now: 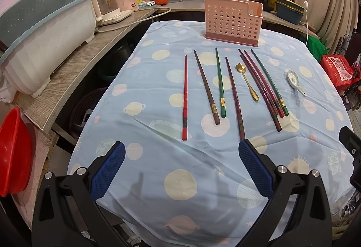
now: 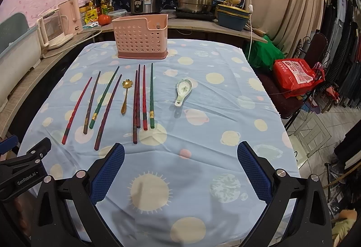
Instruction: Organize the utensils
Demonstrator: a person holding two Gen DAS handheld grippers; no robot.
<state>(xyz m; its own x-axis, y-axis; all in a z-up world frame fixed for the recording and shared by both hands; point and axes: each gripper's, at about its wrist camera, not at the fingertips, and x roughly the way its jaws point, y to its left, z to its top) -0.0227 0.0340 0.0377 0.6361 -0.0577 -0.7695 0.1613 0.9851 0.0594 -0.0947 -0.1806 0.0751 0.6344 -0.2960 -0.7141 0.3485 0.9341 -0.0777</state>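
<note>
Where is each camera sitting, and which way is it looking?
Left wrist view: sits on the left gripper, looking forward across the blue tablecloth at the chopsticks; both its blue fingers show, spread apart, and the right gripper's edge shows at the right.
Right wrist view: sits on the right gripper, further right, facing the same way; its blue fingers show, spread apart, with the left gripper at the left edge.
Both share: the pink utensil holder, gold spoon and white spoon.

Right gripper (image 2: 180, 170) hangs wide open over the tablecloth (image 2: 203, 138); chopsticks (image 2: 144, 98) fan at eleven o'clock, ceramic spoon (image 2: 183, 91) at twelve, pink holder (image 2: 140, 37) beyond.
</note>
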